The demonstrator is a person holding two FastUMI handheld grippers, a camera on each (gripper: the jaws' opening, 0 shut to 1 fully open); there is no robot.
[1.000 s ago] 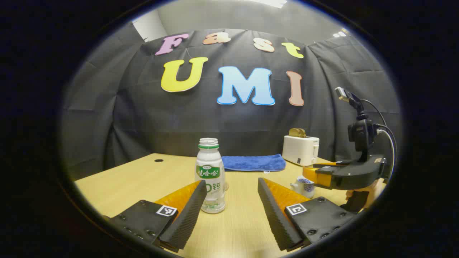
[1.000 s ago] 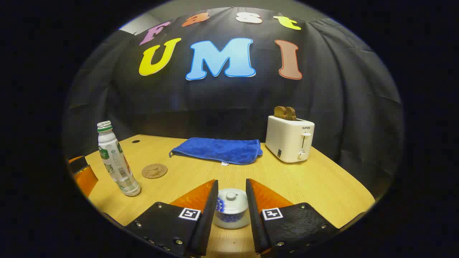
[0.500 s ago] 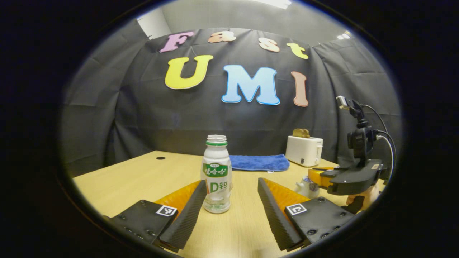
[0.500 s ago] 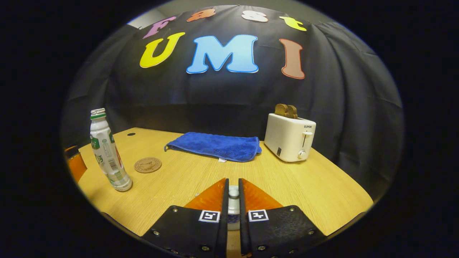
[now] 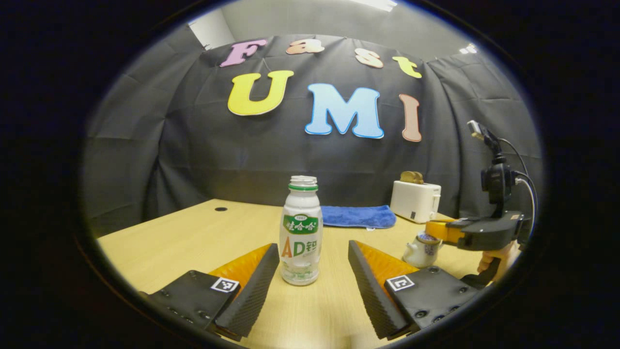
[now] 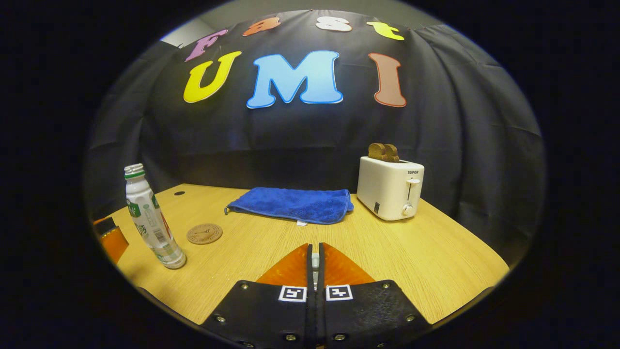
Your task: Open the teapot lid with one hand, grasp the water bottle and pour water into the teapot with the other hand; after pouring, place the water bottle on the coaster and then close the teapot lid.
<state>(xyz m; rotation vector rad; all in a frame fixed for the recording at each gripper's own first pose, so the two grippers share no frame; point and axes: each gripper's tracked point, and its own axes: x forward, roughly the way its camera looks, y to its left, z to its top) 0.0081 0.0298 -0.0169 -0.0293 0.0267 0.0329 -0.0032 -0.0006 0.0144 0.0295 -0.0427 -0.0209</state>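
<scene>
Your left gripper (image 5: 312, 271) stands wide open and holds nothing. The water bottle (image 5: 301, 231) stands upright on the table (image 5: 193, 242) between its ribbed fingers (image 5: 256, 286), nearer the left one, apparently touching neither. The bottle is white plastic with a green neck ring, uncapped.

Your right gripper (image 6: 315, 257) is nearly closed, its fingers pinched on a small white piece, the teapot lid (image 6: 315, 261) by its knob. From the left gripper view that gripper sits just over the teapot (image 5: 420, 249), a small round white pot with blue pattern; whether the lid has lifted I cannot tell.

Farther out lie a round brown coaster (image 6: 204, 233) beside the bottle, a folded blue cloth (image 6: 293, 204), and a smooth white toaster (image 6: 390, 187) holding toast.
</scene>
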